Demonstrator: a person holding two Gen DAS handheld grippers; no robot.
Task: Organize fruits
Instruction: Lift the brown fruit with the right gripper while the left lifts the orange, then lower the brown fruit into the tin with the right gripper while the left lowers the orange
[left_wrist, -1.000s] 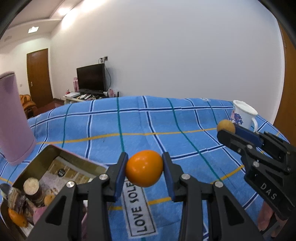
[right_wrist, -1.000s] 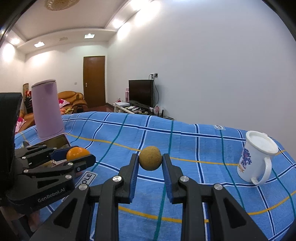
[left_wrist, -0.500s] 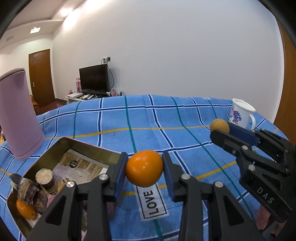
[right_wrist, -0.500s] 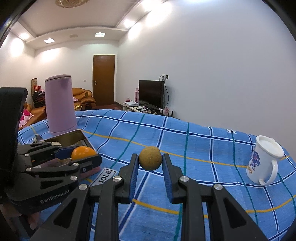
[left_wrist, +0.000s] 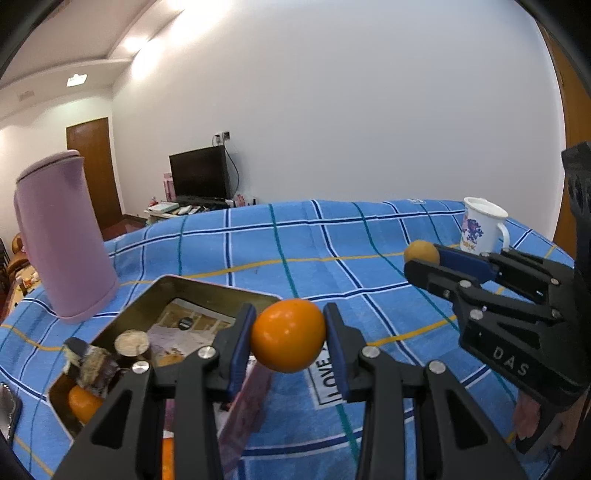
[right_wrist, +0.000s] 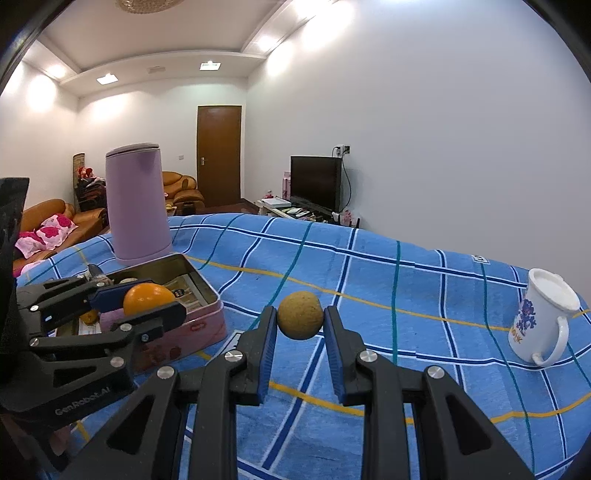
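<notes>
1. Since a second ago the tin (left_wrist: 207, 291) has slid further into my left wrist view and sits closer under the fingers, so both my hands are carrying their loads toward it; the grips look unchanged.
2. Between the blue pads of my left gripper (left_wrist: 289, 341) sits the orange (left_wrist: 288, 335), pinched on both sides and lifted off the cloth, hanging just over the tin's near right corner.
3. My right gripper (right_wrist: 300, 326) holds the brown round fruit (right_wrist: 300, 319) the same way: fingers closed only as far as the fruit allows, with it clear of the blue checked cloth (right_wrist: 406, 295) and still off to the right of the tin.
4. That tin lies open on the cloth and already has an orange fruit at its near left corner, a few brownish items I can't identify, and printed paper on the bottom.
5. I judge the step in hand to be the carry: both fruits picked up, neither yet dropped in.
6. Next, I think the left one goes in first. It calls for shifting left and forward over the bare paper, lowering past the rim, then opening the pads gently so the orange doesn't roll or bounce out.
7. The right fruit should wait well aside, so the two tools don't knock together above the tin.
8. Further out, the pink jug (left_wrist: 62, 240) stands just behind the tin, and the white mug (right_wrist: 543, 321) sits well apart at the far right.
</notes>
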